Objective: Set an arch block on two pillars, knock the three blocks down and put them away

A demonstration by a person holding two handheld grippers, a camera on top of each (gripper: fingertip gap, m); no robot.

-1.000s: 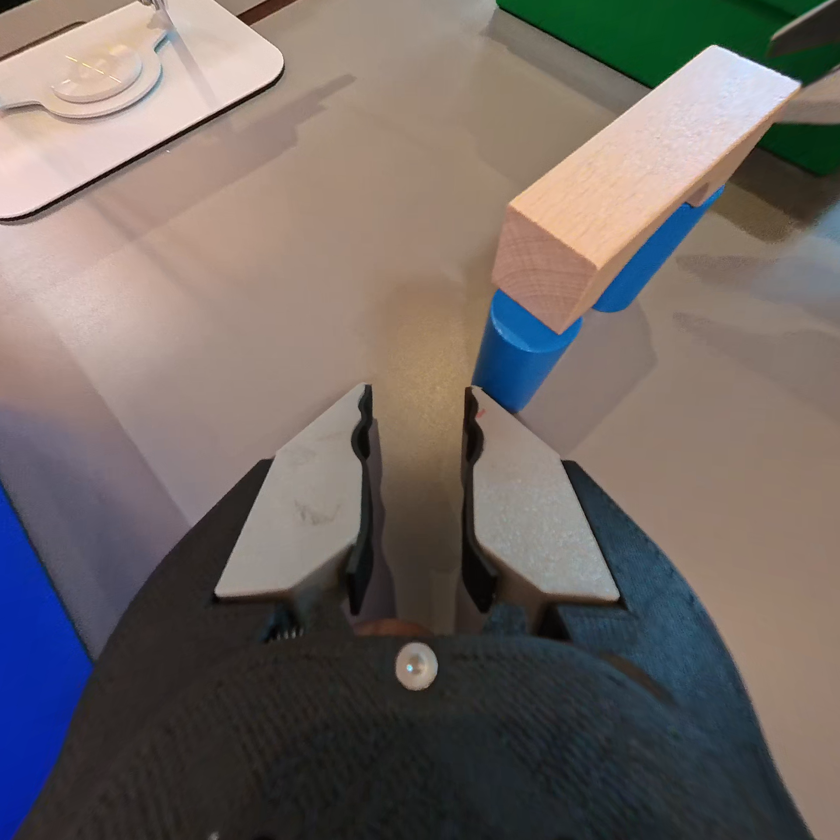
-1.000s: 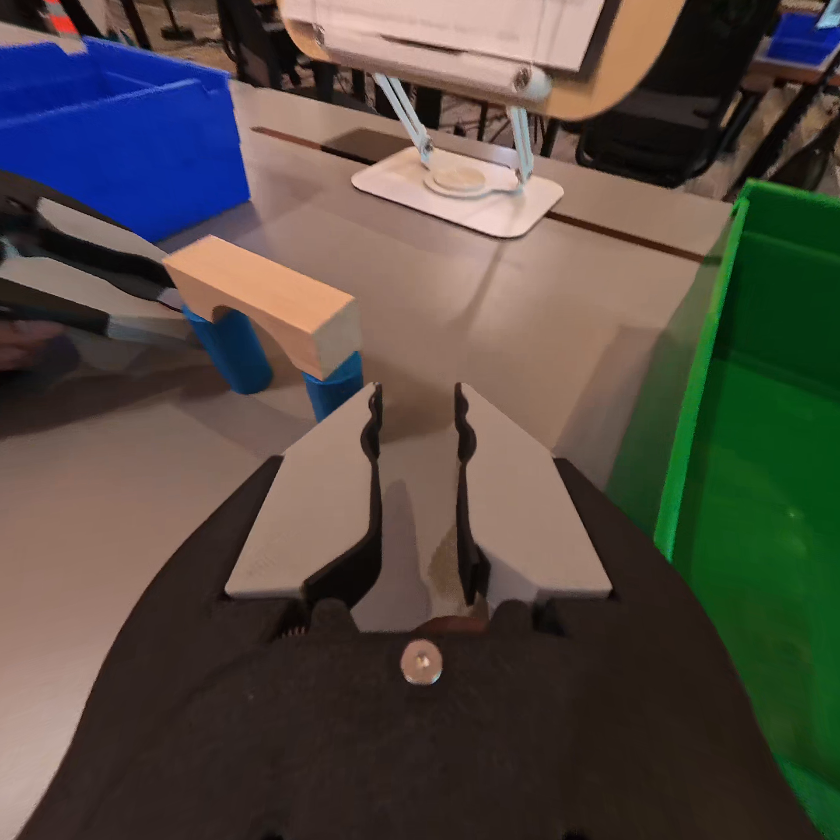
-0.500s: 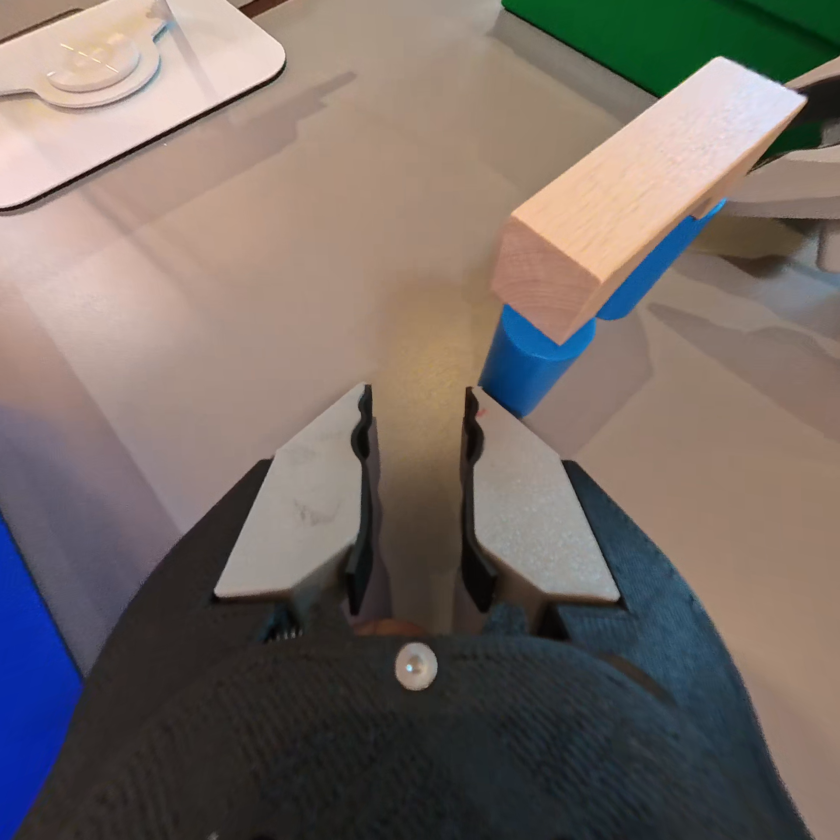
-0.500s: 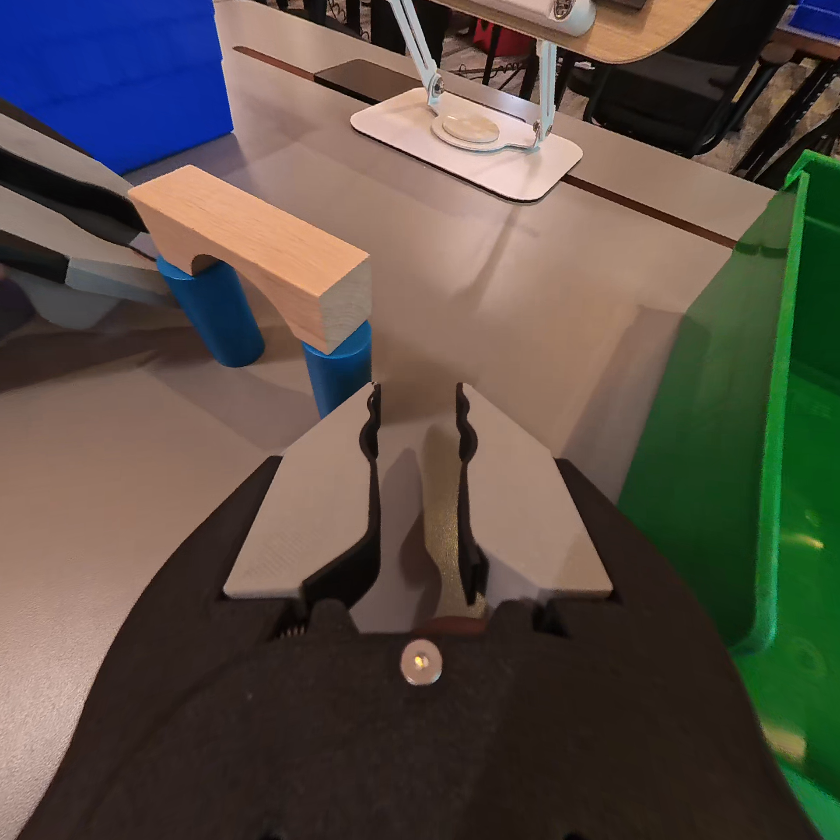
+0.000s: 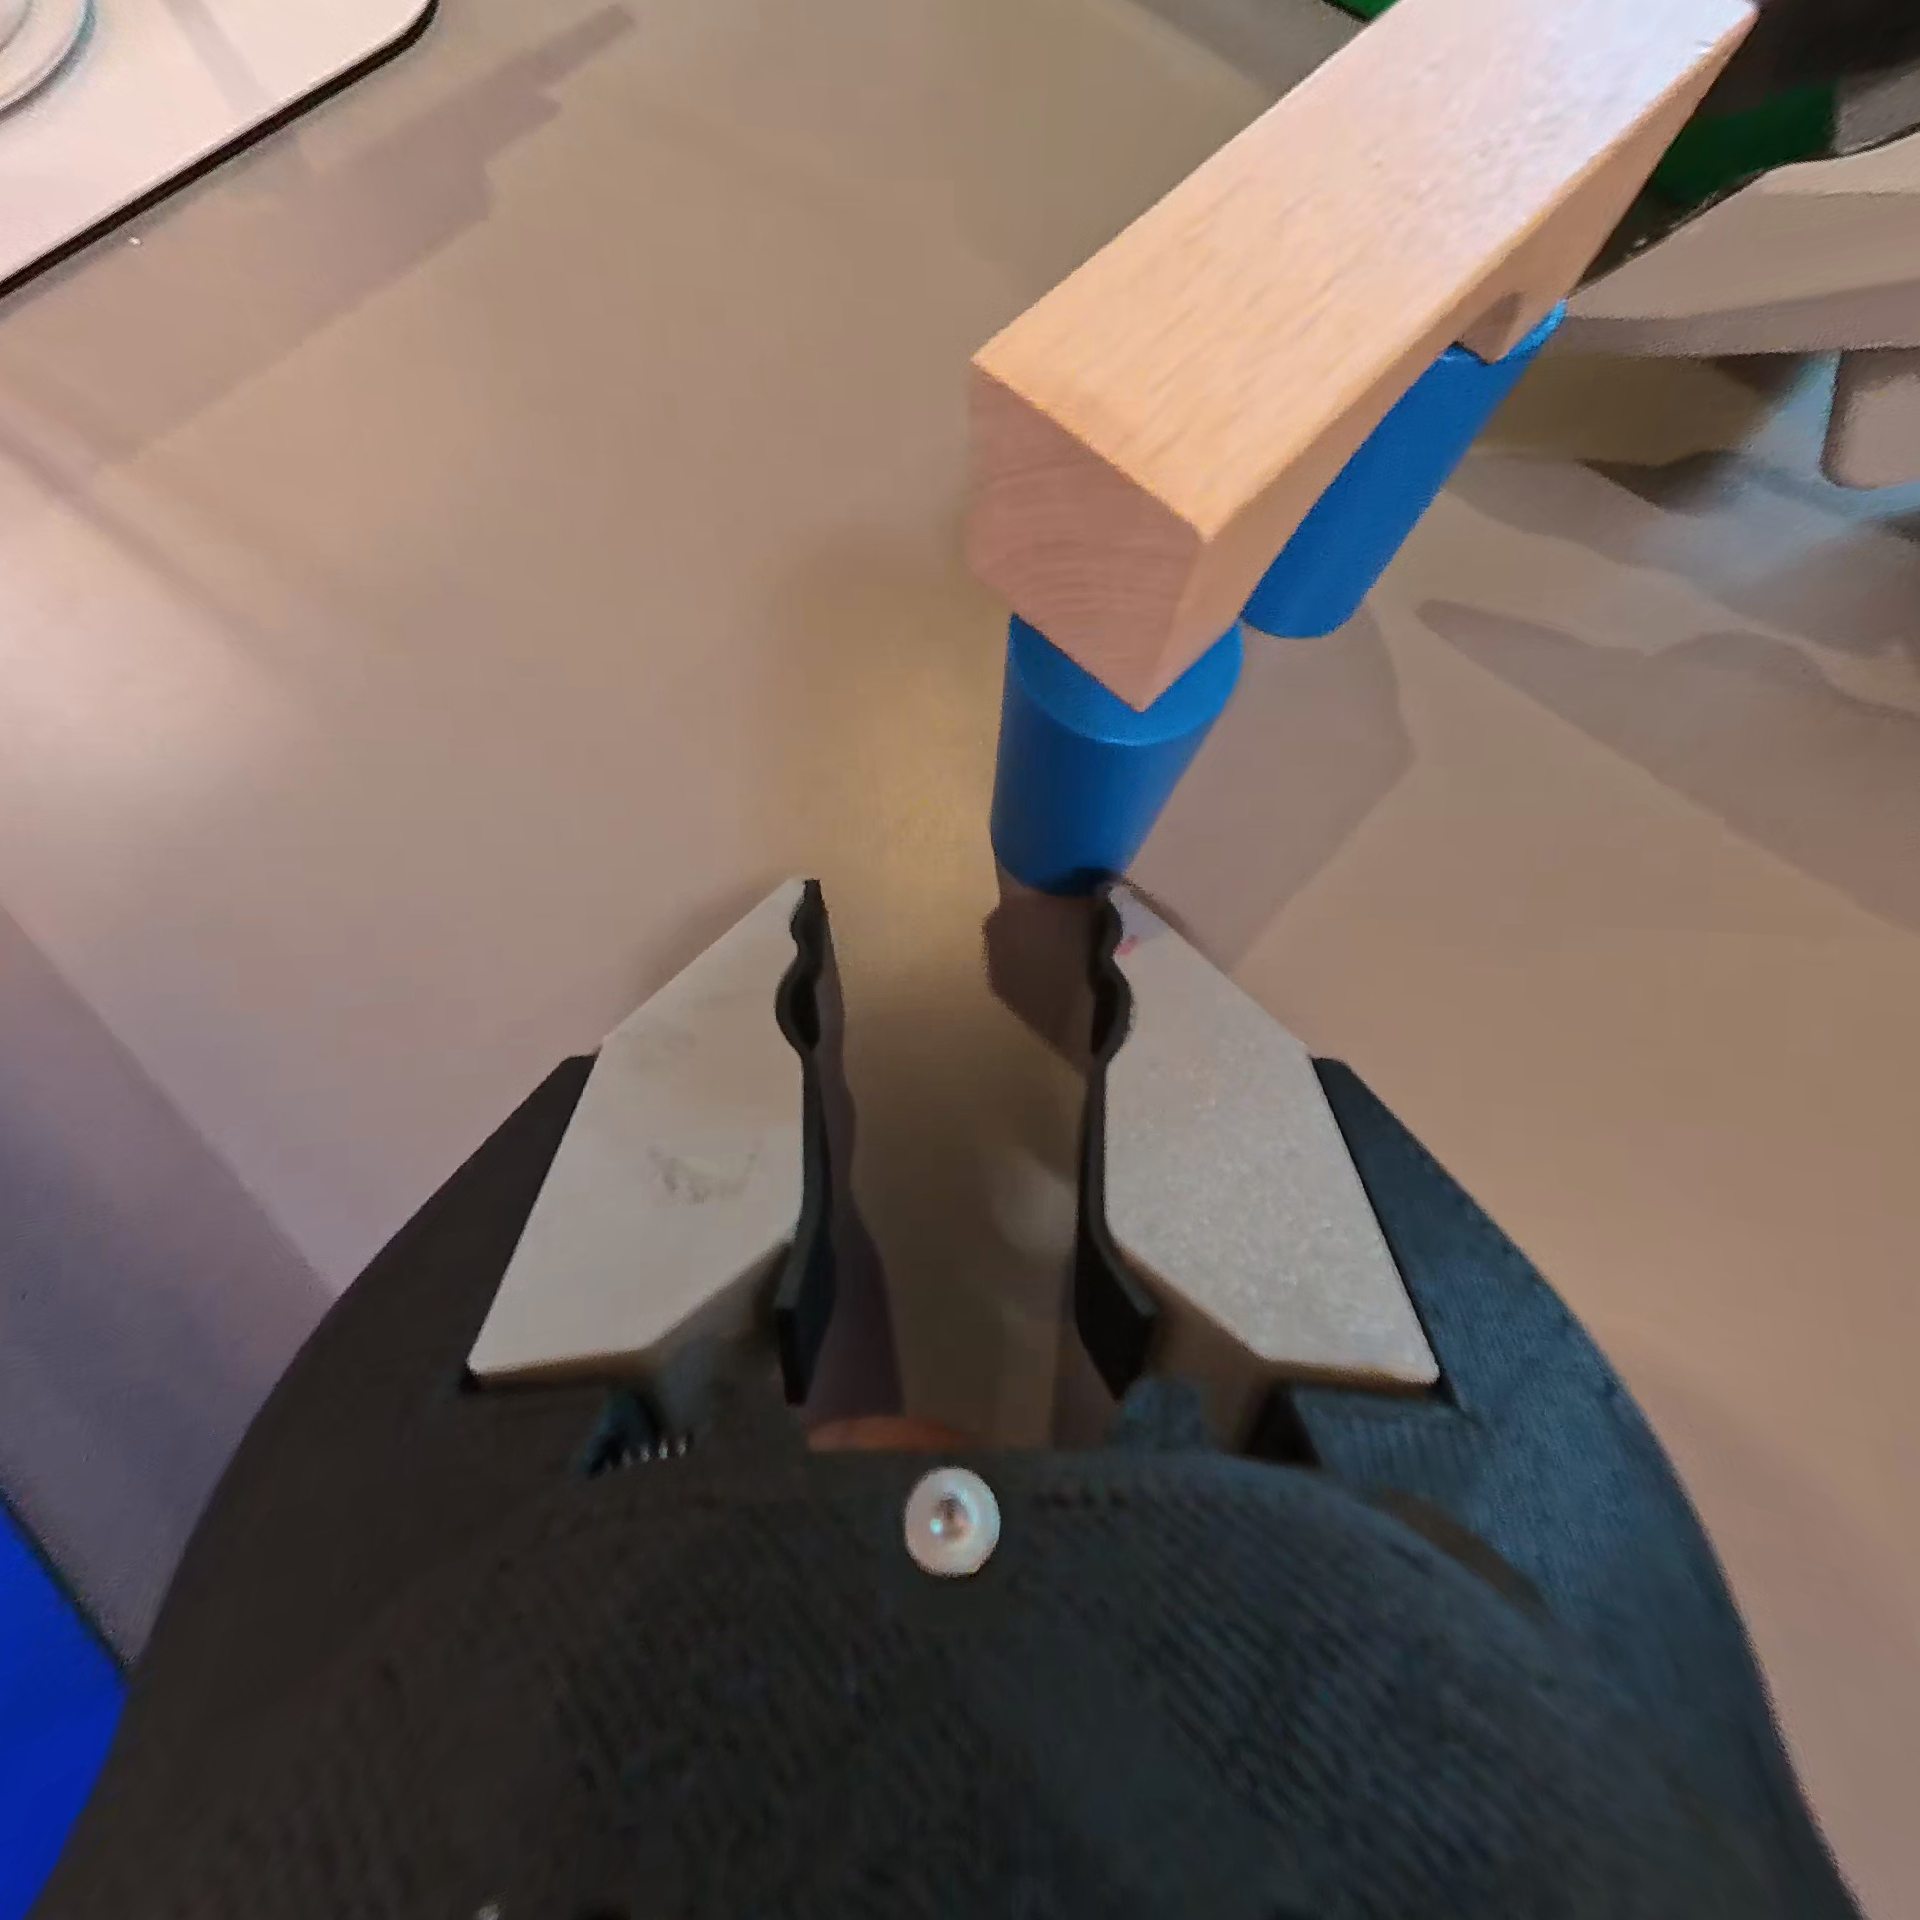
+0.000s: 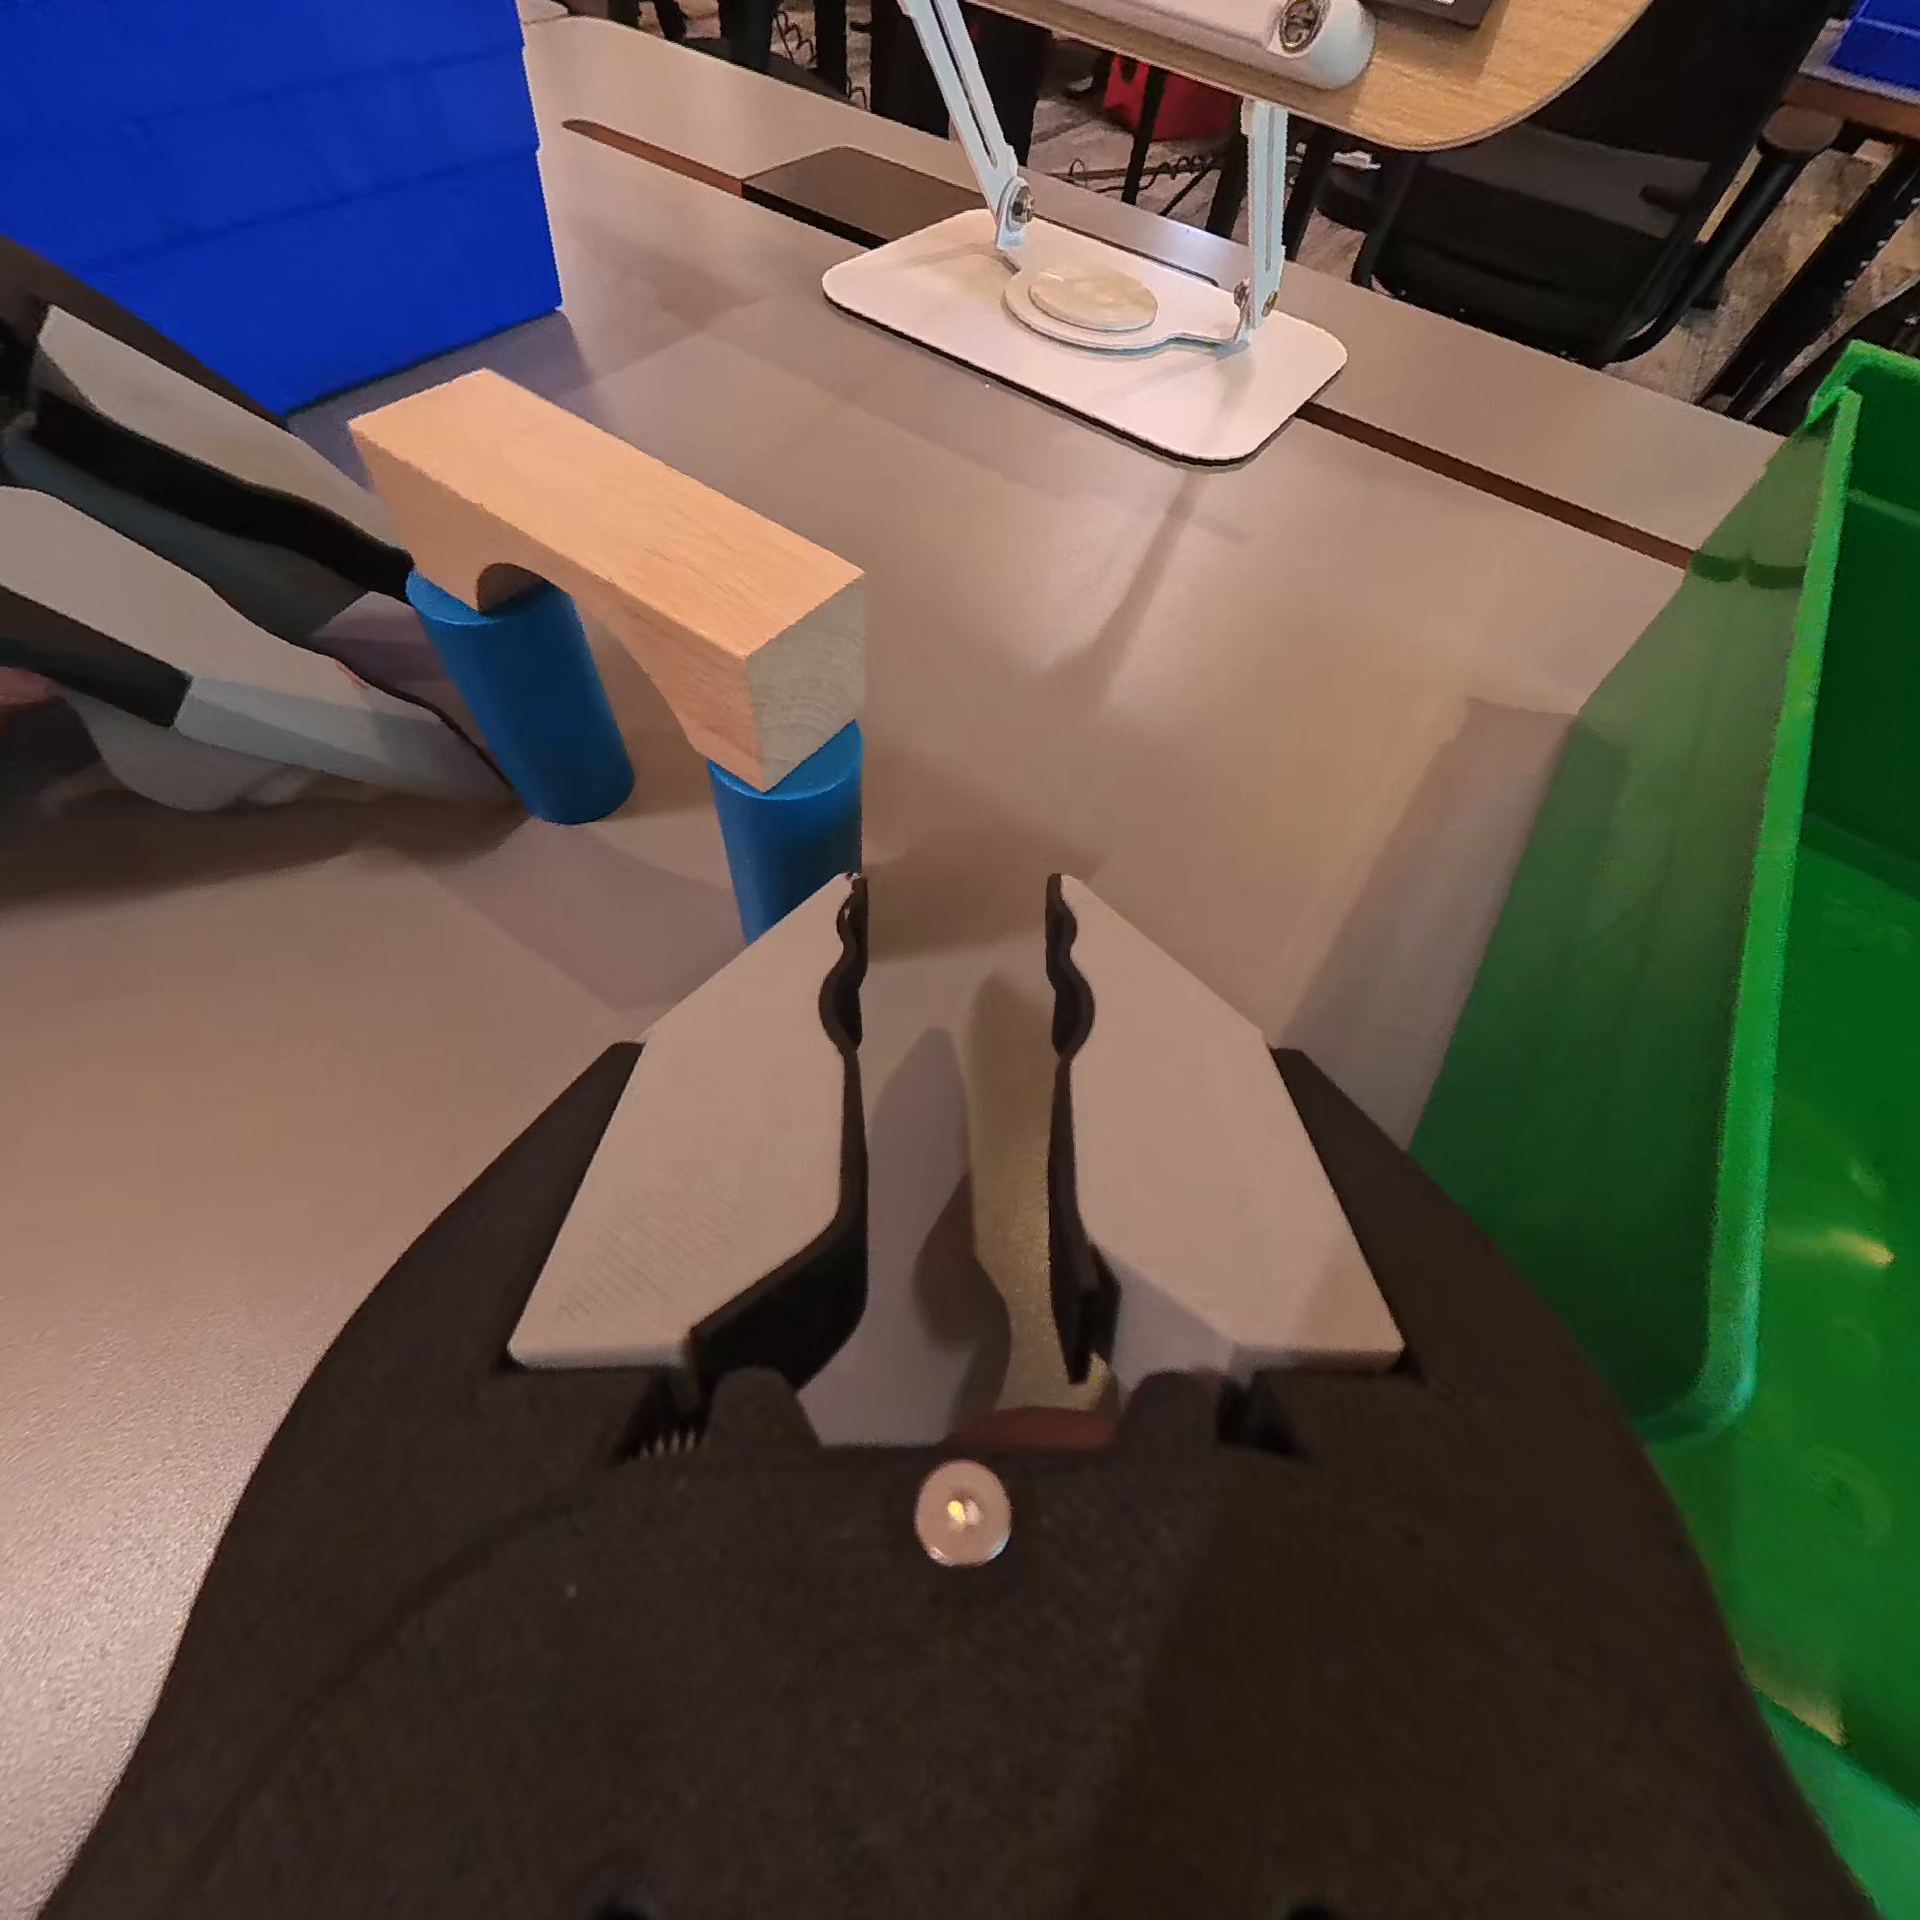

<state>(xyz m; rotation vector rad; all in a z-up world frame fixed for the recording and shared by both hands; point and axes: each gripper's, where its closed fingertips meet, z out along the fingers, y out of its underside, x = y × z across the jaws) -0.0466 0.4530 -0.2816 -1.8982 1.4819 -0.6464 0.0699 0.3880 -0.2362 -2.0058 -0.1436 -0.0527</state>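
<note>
A wooden arch block rests on two blue pillars, the near one and the far one. My left gripper is open and empty, low over the table, with its right fingertip at the foot of the near pillar. In the right wrist view the arch spans the near pillar and the far pillar. My right gripper is open and empty, its left fingertip beside the near pillar's foot. The left gripper shows behind the far pillar.
A green bin stands close on the right of my right gripper. A blue bin stands at the back left, and its corner shows by my left gripper. A white stand base sits on the grey table farther back. The arch lies around 6 cm away from my right fingertips. The left camera catches it too, in the left wrist view. About 9 cm separates my left fingertips from the wooden arch block.
Both grippers have moved in closer to the pillars from opposite sides and stayed open. The arch still stands on the two pillars.
</note>
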